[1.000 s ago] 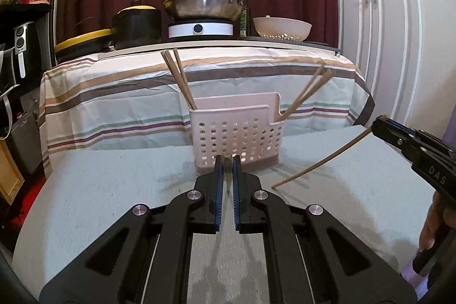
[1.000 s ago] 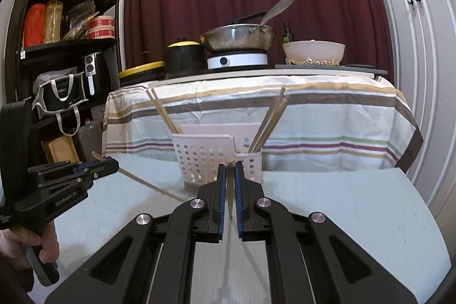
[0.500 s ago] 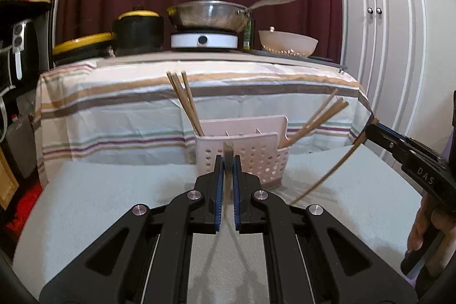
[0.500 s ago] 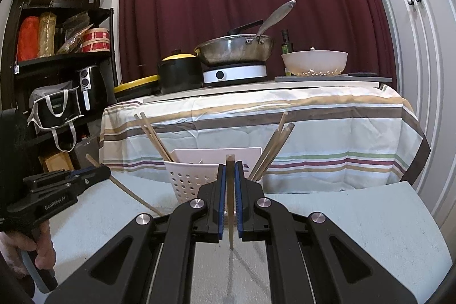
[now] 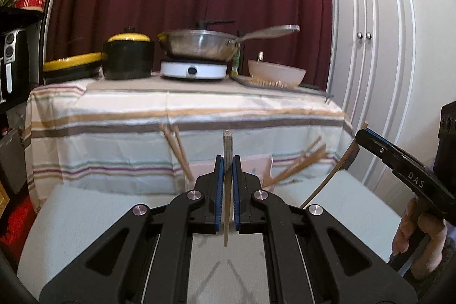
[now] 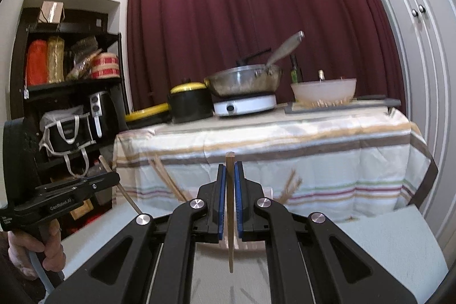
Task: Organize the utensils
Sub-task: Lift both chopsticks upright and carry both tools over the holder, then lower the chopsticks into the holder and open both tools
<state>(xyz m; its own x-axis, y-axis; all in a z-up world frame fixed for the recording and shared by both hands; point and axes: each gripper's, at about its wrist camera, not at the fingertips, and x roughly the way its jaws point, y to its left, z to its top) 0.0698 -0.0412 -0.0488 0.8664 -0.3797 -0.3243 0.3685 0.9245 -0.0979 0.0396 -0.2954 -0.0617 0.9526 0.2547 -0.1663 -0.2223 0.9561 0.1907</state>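
Observation:
My left gripper [image 5: 227, 161] is shut on a wooden chopstick [image 5: 227, 144] that stands nearly upright between its blue pads. My right gripper [image 6: 230, 167] is shut on another chopstick [image 6: 229, 218], also upright. Both are lifted above the grey table [image 5: 99, 212]. The white perforated utensil basket [image 5: 256, 165] sits just behind the left gripper, mostly hidden, with chopsticks leaning out on its left [image 5: 175, 150] and right [image 5: 302, 163]. In the right wrist view the basket is hidden; only its chopsticks [image 6: 289, 187] show. The right gripper also shows in the left wrist view [image 5: 362, 134], the left in the right wrist view [image 6: 114, 177].
Behind the grey table stands a striped-cloth table [image 5: 185, 116] with a black and yellow pot [image 5: 128, 57], a pan on a white cooker [image 5: 196, 46] and a white bowl [image 5: 276, 73]. White cupboard doors [image 5: 370, 61] are to the right, dark shelves [image 6: 71, 93] to the left.
Both grippers have risen, each lifting its chopstick off the table and swinging it from slanted to upright. The basket has dropped lower in both views.

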